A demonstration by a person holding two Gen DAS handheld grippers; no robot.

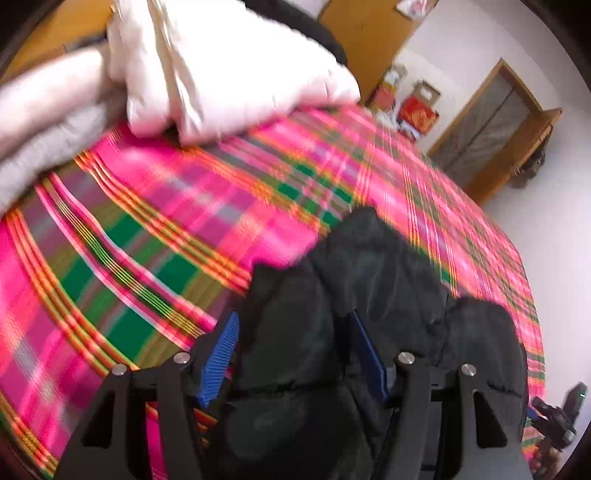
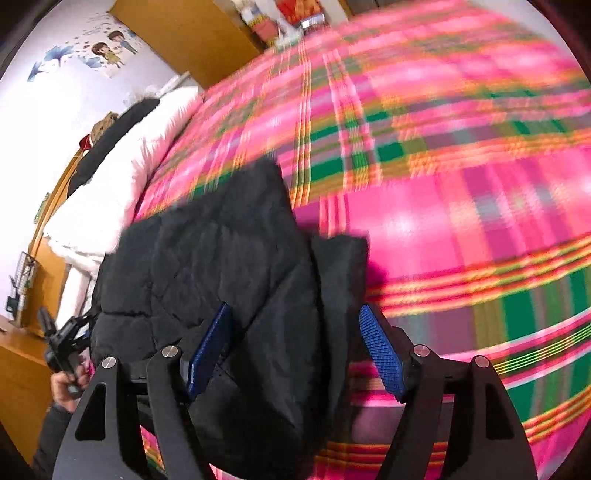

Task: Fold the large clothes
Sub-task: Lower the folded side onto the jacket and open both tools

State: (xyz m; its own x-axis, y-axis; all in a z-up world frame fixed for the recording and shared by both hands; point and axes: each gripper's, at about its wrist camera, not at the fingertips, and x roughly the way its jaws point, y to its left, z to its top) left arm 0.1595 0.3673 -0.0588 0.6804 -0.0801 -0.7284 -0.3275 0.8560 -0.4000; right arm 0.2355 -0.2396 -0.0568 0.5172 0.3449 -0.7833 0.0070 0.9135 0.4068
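A black quilted jacket (image 1: 369, 295) hangs bunched between the blue pads of my left gripper (image 1: 295, 354), above the pink plaid bed. In the right wrist view the same black jacket (image 2: 221, 266) fills the space between the pads of my right gripper (image 2: 299, 347). Both grippers' jaws stand partly apart with thick fabric between them. The other gripper shows small at the right edge of the left wrist view (image 1: 557, 424) and at the left edge of the right wrist view (image 2: 62, 343). Both views are motion-blurred.
The pink, green and orange plaid bedspread (image 1: 147, 236) covers the bed (image 2: 443, 184). White folded bedding (image 1: 229, 66) is piled at the head of the bed, also in the right wrist view (image 2: 118, 177). A wooden headboard (image 2: 184, 33), a door (image 1: 484, 125) and a wooden nightstand (image 2: 22, 369) stand around.
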